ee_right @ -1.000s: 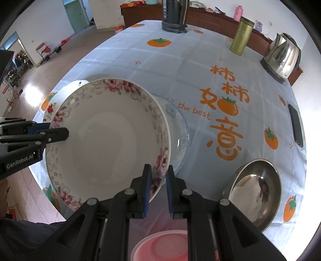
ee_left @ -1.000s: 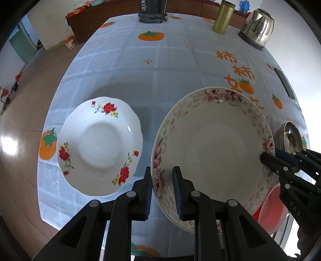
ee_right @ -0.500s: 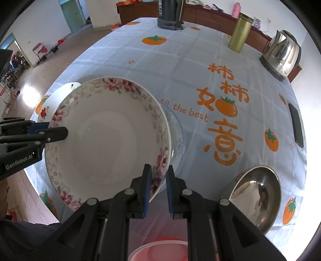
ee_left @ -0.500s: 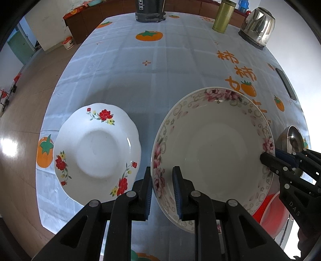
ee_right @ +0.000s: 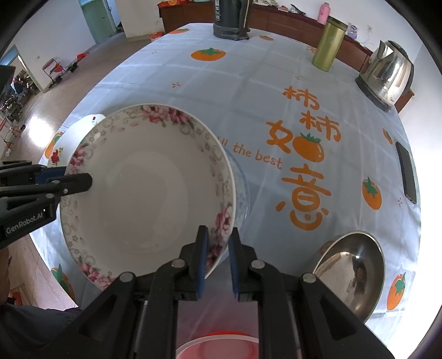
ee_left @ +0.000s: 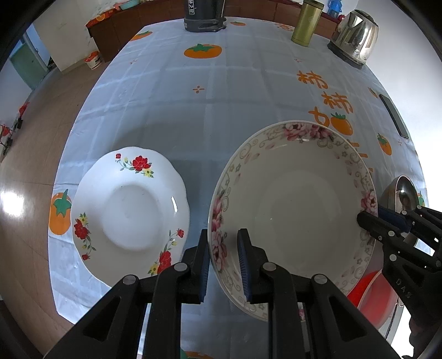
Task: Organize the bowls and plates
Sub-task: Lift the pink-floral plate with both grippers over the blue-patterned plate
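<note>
Pink-rimmed bowl (ee_left: 292, 204) now higher off desk (ee_left: 221, 91), red-flowered plate (ee_left: 129, 204) further below. Left hand-held gripper (ee_left: 223, 265) and right hand-held gripper (ee_right: 218, 259) both clamped on bowl rim. Carry underway, placement pending.

Far ahead of your claws, at the table's far edge, a dark appliance base (ee_right: 230, 23) stands on the persimmon-print tablecloth (ee_right: 248, 91), with a gold-green tumbler (ee_right: 329, 44) to its right and a steel kettle (ee_right: 386, 74) further right again. Off to the right of your right claw, a black phone (ee_right: 406, 172) lies flat near the table's edge. Past the table, you see a brown sideboard (ee_right: 279, 16) along the wall and a green door (ee_right: 100, 18) to the far left.
</note>
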{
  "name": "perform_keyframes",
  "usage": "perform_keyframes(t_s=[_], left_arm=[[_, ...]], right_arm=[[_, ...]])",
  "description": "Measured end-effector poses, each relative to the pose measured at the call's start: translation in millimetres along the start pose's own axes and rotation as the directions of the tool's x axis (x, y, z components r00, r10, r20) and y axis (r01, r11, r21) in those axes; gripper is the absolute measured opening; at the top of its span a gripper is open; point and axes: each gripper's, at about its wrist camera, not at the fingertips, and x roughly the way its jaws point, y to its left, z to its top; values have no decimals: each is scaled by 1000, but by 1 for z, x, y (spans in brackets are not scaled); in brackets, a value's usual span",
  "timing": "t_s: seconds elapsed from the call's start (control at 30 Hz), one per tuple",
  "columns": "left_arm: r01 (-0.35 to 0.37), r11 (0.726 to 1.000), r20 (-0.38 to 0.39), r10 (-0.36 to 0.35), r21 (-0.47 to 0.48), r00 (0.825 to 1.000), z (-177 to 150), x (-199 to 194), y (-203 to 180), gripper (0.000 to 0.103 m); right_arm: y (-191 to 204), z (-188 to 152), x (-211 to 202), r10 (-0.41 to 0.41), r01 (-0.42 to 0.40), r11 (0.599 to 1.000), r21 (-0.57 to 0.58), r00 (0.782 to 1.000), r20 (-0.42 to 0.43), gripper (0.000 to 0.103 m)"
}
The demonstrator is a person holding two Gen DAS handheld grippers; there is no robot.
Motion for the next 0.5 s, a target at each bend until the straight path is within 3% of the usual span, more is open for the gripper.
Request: perform_keyframes(t_s=[0.5], left_arm=[[13, 1000, 4, -13, -7, 1000, 1, 6, -5, 21]], right_arm=[[-3, -2, 4, -4, 4, 1000, 18, 1000, -9, 15]])
